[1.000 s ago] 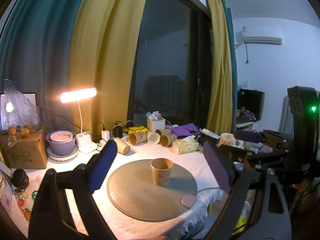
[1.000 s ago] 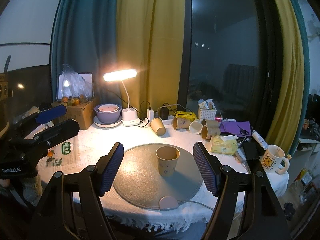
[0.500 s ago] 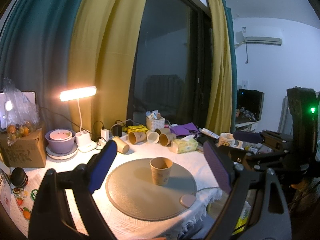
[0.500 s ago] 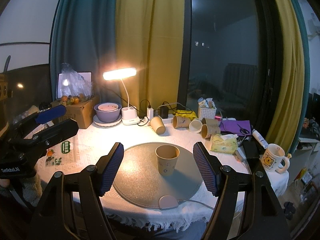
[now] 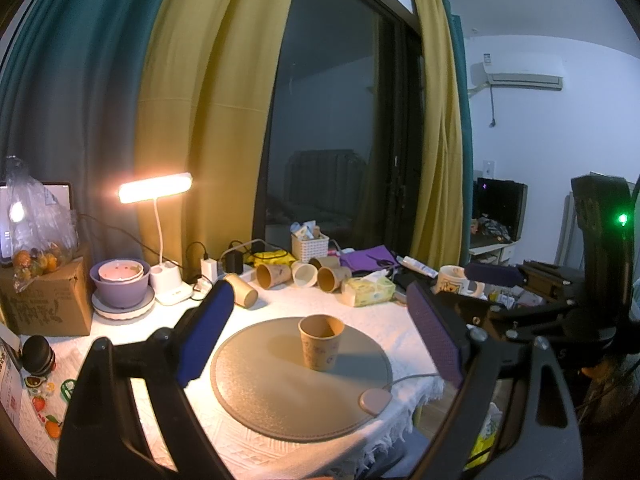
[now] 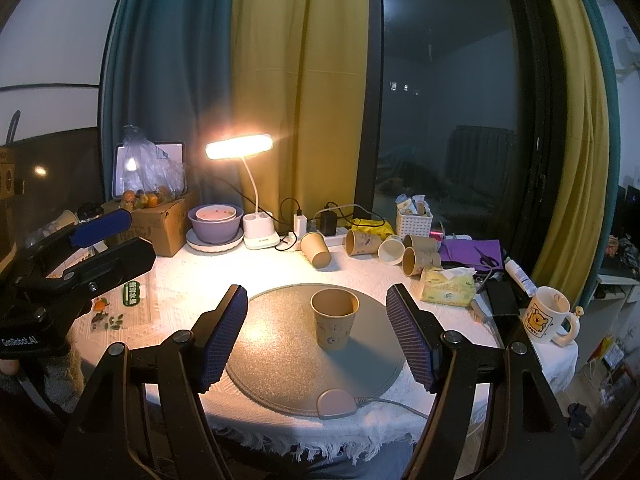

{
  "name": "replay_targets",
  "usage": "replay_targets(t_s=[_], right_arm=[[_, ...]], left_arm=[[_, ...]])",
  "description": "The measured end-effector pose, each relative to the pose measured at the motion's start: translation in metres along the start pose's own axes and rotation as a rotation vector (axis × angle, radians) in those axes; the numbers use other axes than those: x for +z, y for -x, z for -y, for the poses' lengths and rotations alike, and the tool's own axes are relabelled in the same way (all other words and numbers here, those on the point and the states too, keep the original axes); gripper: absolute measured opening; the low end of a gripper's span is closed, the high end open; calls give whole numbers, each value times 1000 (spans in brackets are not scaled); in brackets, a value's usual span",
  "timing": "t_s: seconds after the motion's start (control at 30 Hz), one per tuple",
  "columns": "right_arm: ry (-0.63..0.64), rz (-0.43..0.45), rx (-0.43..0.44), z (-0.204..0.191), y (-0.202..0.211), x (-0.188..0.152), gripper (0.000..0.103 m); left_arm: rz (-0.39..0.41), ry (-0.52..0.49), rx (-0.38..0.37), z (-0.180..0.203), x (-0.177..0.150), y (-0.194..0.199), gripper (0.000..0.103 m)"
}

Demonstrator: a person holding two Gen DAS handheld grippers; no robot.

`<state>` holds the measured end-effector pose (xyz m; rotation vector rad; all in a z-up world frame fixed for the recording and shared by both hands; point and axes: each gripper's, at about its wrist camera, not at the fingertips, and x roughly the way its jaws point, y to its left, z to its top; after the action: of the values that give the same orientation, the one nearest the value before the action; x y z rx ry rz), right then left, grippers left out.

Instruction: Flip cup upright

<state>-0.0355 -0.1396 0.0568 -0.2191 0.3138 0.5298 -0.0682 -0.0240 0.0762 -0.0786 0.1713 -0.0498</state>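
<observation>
A brown paper cup (image 5: 320, 342) stands upright, mouth up, near the middle of a round grey mat (image 5: 280, 392); it also shows in the right wrist view (image 6: 334, 323) on the mat (image 6: 280, 360). My left gripper (image 5: 316, 336) is open and empty, held back from the table with the cup between its fingers in view. My right gripper (image 6: 318, 338) is open and empty, also back from the cup. The left gripper shows at the left of the right wrist view (image 6: 100, 240); the right gripper shows at the right of the left wrist view (image 5: 504, 276).
Several paper cups (image 6: 360, 242) lie on their sides at the back of the white-clothed table (image 6: 180, 292). A lit desk lamp (image 6: 240, 148), purple bowl (image 6: 216, 222), cardboard box (image 6: 160, 224), tissue pack (image 6: 448, 286), white basket (image 6: 414, 222) and mug (image 6: 546, 318) stand around.
Both views have shifted only slightly, drifting a little up and back. The cup stays upright on the mat and both grippers stay open.
</observation>
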Motion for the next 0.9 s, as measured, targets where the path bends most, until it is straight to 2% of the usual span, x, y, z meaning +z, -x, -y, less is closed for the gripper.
replay_targets(t_s=[0.9], right_arm=[[-2, -4, 1, 1, -1, 0, 75]], left_arm=[[-1, 0, 1, 3, -2, 0, 89]])
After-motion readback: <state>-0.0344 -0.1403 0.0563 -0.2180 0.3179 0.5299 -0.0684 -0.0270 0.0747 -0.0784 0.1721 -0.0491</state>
